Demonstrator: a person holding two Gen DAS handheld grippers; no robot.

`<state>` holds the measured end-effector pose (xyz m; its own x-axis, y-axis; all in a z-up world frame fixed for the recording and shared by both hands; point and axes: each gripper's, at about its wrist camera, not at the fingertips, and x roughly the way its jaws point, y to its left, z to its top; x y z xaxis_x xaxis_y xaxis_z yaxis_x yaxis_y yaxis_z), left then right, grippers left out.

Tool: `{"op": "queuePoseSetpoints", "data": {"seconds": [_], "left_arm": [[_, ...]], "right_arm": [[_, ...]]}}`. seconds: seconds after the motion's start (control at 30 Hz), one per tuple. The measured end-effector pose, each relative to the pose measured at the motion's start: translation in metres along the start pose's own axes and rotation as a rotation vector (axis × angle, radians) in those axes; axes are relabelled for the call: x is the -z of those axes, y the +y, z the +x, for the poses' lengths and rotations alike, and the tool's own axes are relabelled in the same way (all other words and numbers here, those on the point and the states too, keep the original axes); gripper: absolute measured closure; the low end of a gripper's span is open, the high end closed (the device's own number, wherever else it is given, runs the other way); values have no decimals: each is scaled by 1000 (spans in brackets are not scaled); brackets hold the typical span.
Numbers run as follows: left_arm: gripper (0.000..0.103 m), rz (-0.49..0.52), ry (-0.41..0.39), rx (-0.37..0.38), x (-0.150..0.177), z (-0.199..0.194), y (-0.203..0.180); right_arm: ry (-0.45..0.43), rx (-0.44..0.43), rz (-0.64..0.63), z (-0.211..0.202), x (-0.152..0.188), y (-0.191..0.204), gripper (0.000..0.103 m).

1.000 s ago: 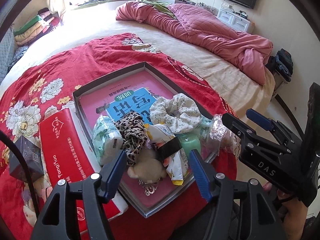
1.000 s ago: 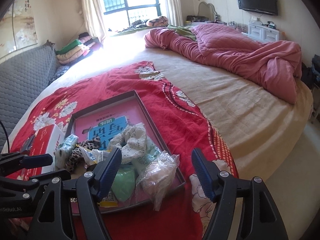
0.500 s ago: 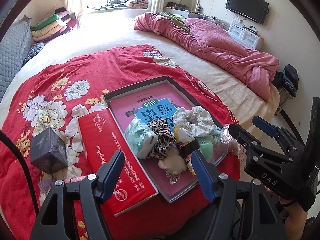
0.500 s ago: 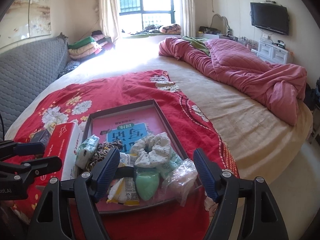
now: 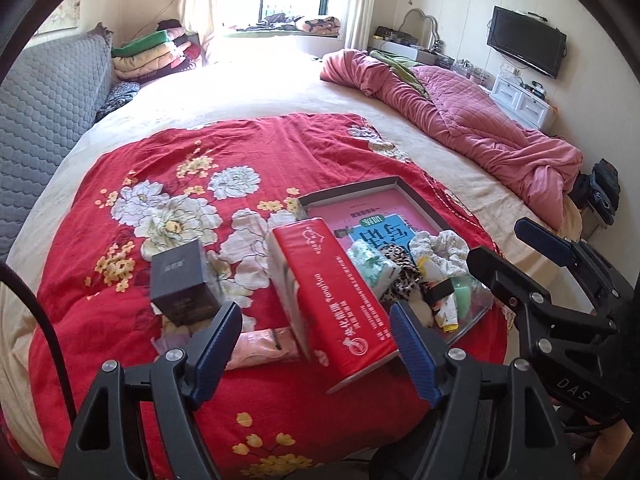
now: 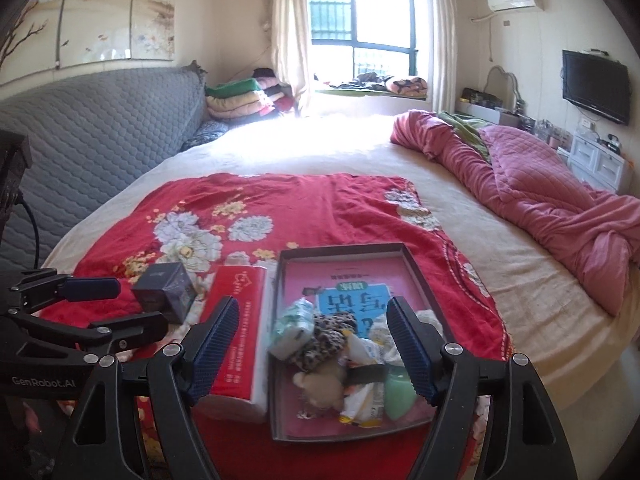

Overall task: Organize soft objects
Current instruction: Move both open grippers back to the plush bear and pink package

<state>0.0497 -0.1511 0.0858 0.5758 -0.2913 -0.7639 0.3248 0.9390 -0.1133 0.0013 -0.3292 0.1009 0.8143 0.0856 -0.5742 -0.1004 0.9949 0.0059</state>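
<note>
So: both my claws hang empty above the near edge of the bed (image 5: pixel 256 92). Left claw (image 5: pixel 316 344) has jaws wide, just been opening further, nothing between the pads; right claw (image 6: pixel 312 344) is spread wide too, nothing held.

Key relation: the soft pile sits in the near end of the tray (image 6: pixel 344 249), straight ahead and below my right claw, so right is nearer. From my left claw the pile lies off to the right, past the red tissue pack (image 5: pixel 340 300), whose long axis runs away from me, alongside the tray.

Counts, as I read them: one leopard scrunchie (image 6: pixel 324 340), one white floral scrunchie (image 5: pixel 440 246), one plush toy (image 6: pixel 320 384), one green squishy (image 6: pixel 396 394), one dark box (image 5: pixel 182 284). Wrapped packets in the pile are too jumbled to count.
</note>
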Motion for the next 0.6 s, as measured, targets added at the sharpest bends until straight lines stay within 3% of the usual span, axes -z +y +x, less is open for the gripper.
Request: {"op": "queuePoseSetpoints", "data": {"seconds": [0.43,0.6], "left_arm": [[25,-138,-48,-152,28,-56,97],[25,-190,-49,-171,43,-67,125]], "right_arm": [[-22,-199,-134,-12,-22,104,25],[-9,-217,-209,-9,-23,132,25]]}}
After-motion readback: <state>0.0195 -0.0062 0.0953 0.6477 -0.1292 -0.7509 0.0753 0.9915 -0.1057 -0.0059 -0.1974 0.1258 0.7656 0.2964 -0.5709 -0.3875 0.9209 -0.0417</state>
